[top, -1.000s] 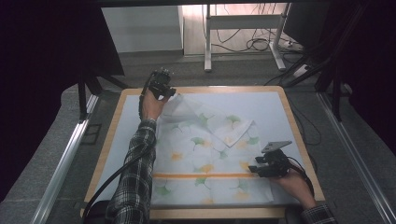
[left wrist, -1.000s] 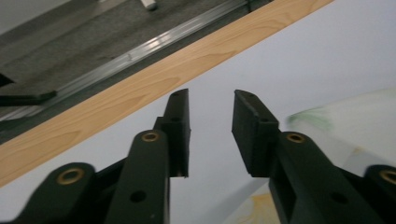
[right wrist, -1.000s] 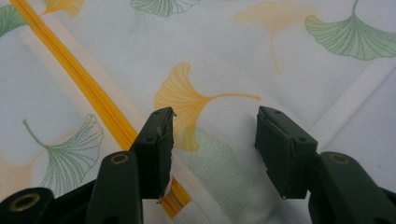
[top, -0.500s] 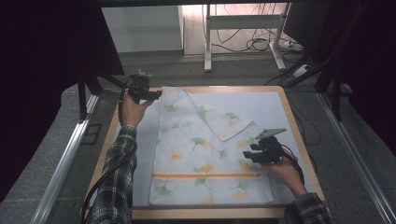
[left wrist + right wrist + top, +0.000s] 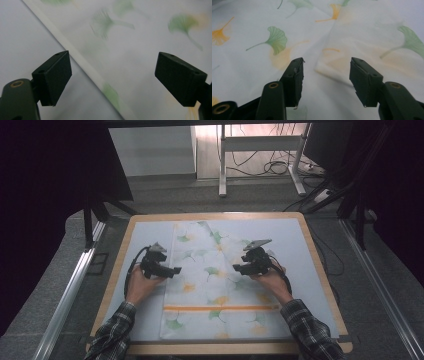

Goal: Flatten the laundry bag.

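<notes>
Both the left gripper point(image 5: 172, 270) and right gripper point(image 5: 239, 267) hover with jaws parted, the left's just widened, over the soft, leaf-printed cloth point(image 5: 210, 285).

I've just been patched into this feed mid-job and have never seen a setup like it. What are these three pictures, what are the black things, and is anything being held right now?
No robot here: a person in plaid sleeves holds a hand tool with two black jaws in each hand. The high view looks down on the table from above the person's side. The left gripper sits at the left edge of a white cloth printed with green and orange leaves; the right gripper is over the cloth's middle.

The other two pictures come from cameras riding on the tools, looking along their jaws. The left gripper has just been opening; its jaws stand wide over the cloth's hem, with nothing between them. The right gripper is open too, just above a folded edge of the cloth. Nothing is held.
</notes>
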The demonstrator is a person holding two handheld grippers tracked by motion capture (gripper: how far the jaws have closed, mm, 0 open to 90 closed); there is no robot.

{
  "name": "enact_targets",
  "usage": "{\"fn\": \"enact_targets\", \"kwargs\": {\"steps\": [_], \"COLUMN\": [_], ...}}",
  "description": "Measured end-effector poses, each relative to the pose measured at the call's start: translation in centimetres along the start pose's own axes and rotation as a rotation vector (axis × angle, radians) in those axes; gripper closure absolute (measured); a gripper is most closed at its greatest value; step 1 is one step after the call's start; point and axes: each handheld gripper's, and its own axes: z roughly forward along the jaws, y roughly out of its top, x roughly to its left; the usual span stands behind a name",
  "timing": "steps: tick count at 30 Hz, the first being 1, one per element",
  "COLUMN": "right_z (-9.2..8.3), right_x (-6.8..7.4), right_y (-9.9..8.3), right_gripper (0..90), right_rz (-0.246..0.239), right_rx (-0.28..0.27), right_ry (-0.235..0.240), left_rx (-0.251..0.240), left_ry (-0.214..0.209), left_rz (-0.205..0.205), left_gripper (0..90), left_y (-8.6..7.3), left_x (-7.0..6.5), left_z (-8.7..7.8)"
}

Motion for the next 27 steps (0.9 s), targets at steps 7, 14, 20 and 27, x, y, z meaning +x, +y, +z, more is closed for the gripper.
{"fn": "enact_targets", "kwargs": {"steps": [7,14,20,27], "right_z": [2.8,0.7,-1.7,-3.8], "right_x": [0.6,-1.9,-7.0,-10.8], "right_y": [0.7,3.5,6.0,5.7], "right_gripper": [86.3,87.2,78.3,56.1], "right_rz": [-0.062,-0.052,0.021,0.154], "right_rx": [0.074,0.062,0.001,-0.031], "right_ry": [-0.068,-0.157,-0.303,-0.385], "left_rx": [0.026,0.017,0.016,0.008], "left_ry": [0.050,0.052,0.051,0.041], "left_rz": [0.044,0.036,0.037,0.041], "left_gripper": [9.5,8.0,7.9,6.1], "left_y": [-1.9,-2.0,-2.0,-2.1], "left_x": [-1.7,-1.7,-1.7,-1.6], "left_z": [-0.2,-0.1,-0.1,0.0]}}
